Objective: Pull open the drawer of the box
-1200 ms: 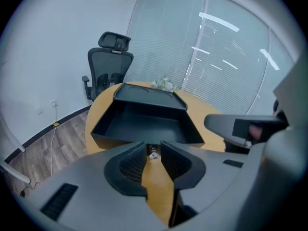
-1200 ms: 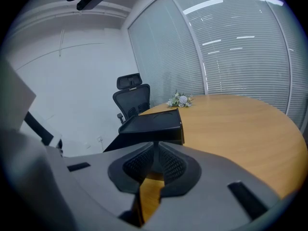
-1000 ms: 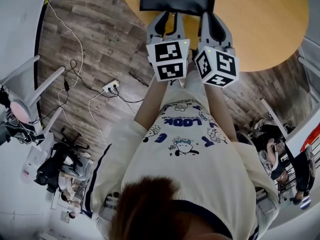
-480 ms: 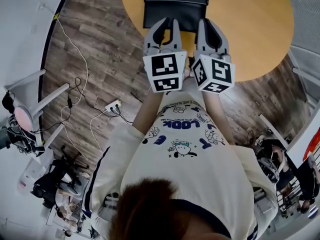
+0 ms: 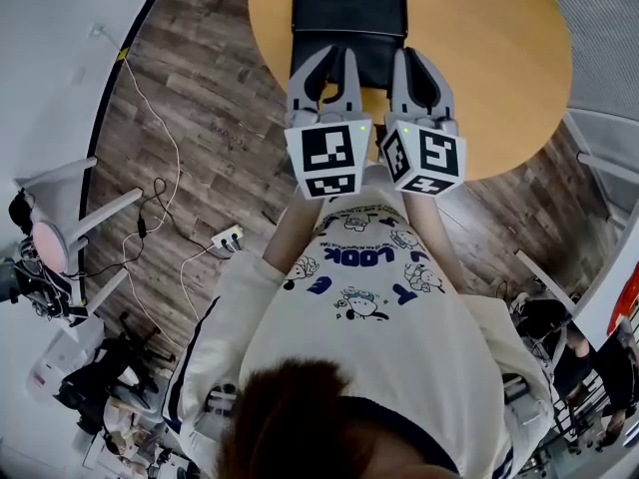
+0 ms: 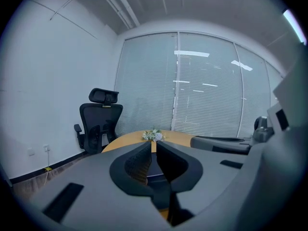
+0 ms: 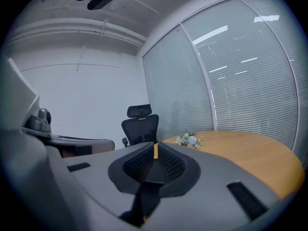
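Note:
A black box (image 5: 349,8) lies flat on the round wooden table (image 5: 489,58), near its front edge. Its drawer cannot be made out from above. My left gripper (image 5: 334,54) and right gripper (image 5: 416,56) are held side by side, with their tips over the box's near edge. Both are shut with nothing between the jaws. In the left gripper view my left gripper (image 6: 154,146) shows only a thin slit of table between its jaws. The right gripper (image 7: 155,150) looks the same in the right gripper view.
A small bunch of flowers (image 6: 154,135) (image 7: 188,139) stands farther back on the table. A black office chair (image 6: 98,124) (image 7: 139,126) is by the white wall. Window blinds (image 6: 207,95) fill the far side. Cables and a power strip (image 5: 228,238) lie on the wood floor at the left.
Both grippers have moved forward together toward the box, and their tips now reach its near edge. More of the box and table has come into the head view.

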`<action>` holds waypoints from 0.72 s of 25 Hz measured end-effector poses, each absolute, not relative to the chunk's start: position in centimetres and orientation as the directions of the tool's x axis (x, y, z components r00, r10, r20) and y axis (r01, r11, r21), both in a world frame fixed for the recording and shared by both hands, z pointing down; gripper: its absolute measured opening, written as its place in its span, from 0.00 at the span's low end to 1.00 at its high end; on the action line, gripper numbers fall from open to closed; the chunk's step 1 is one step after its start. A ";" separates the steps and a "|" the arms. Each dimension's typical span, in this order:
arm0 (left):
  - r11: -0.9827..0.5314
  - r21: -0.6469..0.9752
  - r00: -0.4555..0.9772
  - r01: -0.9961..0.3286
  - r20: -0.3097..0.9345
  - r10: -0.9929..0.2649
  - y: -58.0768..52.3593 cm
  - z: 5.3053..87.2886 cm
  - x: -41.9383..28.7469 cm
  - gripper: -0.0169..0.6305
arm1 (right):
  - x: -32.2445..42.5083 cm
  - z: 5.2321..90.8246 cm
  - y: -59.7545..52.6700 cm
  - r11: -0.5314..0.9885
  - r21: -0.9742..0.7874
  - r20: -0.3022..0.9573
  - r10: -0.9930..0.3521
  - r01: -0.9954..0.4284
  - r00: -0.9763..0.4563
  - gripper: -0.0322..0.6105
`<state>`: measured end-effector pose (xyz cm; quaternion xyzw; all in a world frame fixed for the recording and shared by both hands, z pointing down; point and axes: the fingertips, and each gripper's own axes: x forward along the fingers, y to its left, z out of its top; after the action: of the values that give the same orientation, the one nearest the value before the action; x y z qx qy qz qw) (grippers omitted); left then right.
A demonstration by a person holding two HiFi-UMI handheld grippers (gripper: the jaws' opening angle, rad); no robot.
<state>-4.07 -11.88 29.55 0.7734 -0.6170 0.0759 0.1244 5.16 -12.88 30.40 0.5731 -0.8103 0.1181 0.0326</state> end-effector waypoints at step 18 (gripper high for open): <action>-0.209 0.073 0.221 -0.975 0.231 -0.948 -11.7 27.9 -3.3 0.09 | 5.4 28.4 -12.3 0.342 -0.141 0.139 -0.922 -0.929 -0.361 0.11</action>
<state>-3.34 -11.65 27.89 0.7747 -0.6205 0.0678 0.1016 5.42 -12.31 28.45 0.5652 -0.8189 0.0981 0.0171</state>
